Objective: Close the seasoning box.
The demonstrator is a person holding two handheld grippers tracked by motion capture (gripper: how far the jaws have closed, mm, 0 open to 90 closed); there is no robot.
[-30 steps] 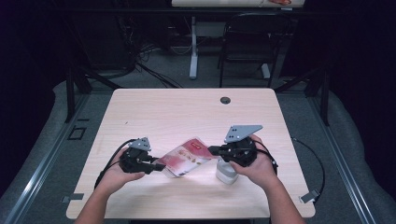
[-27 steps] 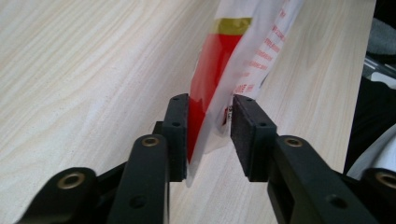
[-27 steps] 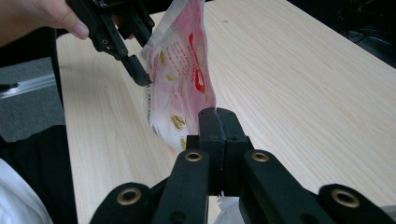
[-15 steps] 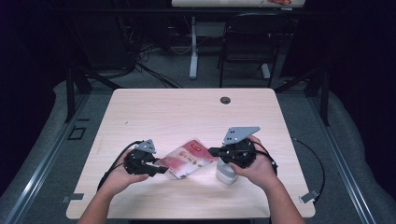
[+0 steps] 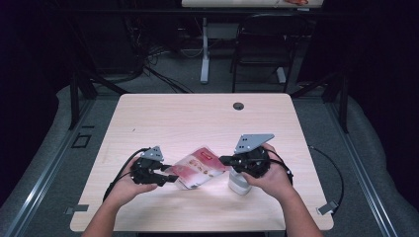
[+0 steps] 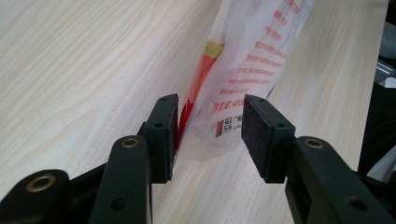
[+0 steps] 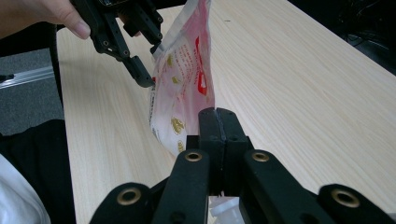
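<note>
A pale wood-grain table (image 5: 197,118) carries a small white container (image 5: 238,183) near its front edge, right of centre.

Far half of the table (image 5: 197,118) lies bare; white container (image 5: 238,183) crowds the pouch (image 5: 197,167).

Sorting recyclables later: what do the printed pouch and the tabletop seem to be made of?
The pouch looks like thin glossy plastic film: translucent white with red print, creased and limp between the left gripper jaws. The table appears to be pale wood-grain laminate, matte, though solid wood can't be ruled out.
</note>
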